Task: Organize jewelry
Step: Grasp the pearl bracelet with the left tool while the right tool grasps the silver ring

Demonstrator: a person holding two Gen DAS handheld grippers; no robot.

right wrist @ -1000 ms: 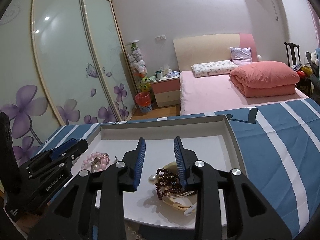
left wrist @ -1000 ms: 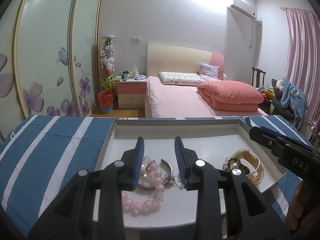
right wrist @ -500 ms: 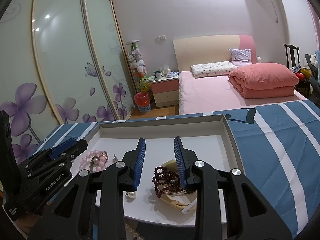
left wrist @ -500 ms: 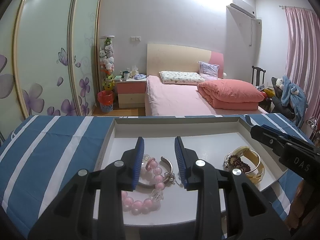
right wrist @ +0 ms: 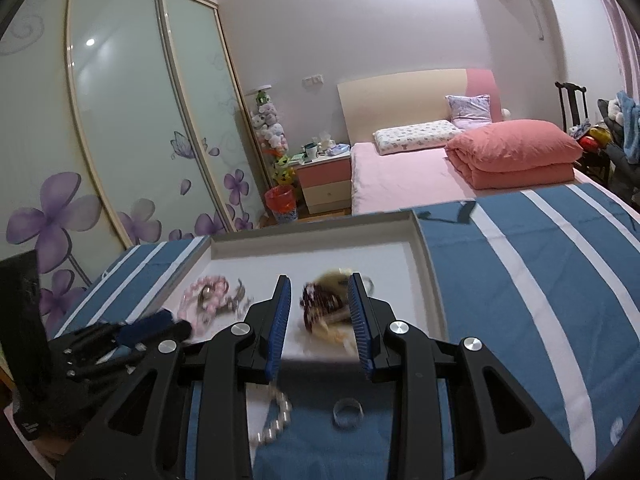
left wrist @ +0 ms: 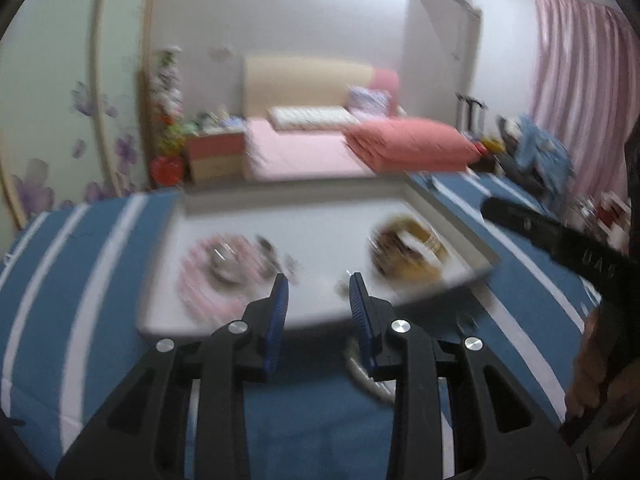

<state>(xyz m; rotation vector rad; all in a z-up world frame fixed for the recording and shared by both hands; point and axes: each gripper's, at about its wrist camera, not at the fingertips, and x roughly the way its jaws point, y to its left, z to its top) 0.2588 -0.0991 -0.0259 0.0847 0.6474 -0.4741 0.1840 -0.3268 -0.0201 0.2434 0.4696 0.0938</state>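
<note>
A white tray (right wrist: 428, 276) lies on the blue striped cloth. It holds a pink bead bracelet (right wrist: 208, 292) at its left and a pile of dark beads and cream bangles (right wrist: 326, 308) at its right. In the blurred left wrist view the tray (left wrist: 460, 220) shows the pink beads (left wrist: 212, 276) and the bangle pile (left wrist: 408, 254). A pearl strand (right wrist: 280, 416) and a clear ring (right wrist: 347, 412) lie on the cloth in front of the tray. My right gripper (right wrist: 318, 320) is open and empty, above the tray's near edge. My left gripper (left wrist: 318, 312) is open and empty too.
The striped cloth (right wrist: 520, 280) stretches to the right of the tray. Behind are a pink bed (right wrist: 440, 168), a nightstand (right wrist: 324, 184) and sliding wardrobe doors (right wrist: 120, 120). The left gripper's body (right wrist: 100, 352) is at the right view's lower left.
Both grippers have pulled back toward me, off the tray. The left view has swung and blurred. The pearl strand and clear ring on the cloth have come into view.
</note>
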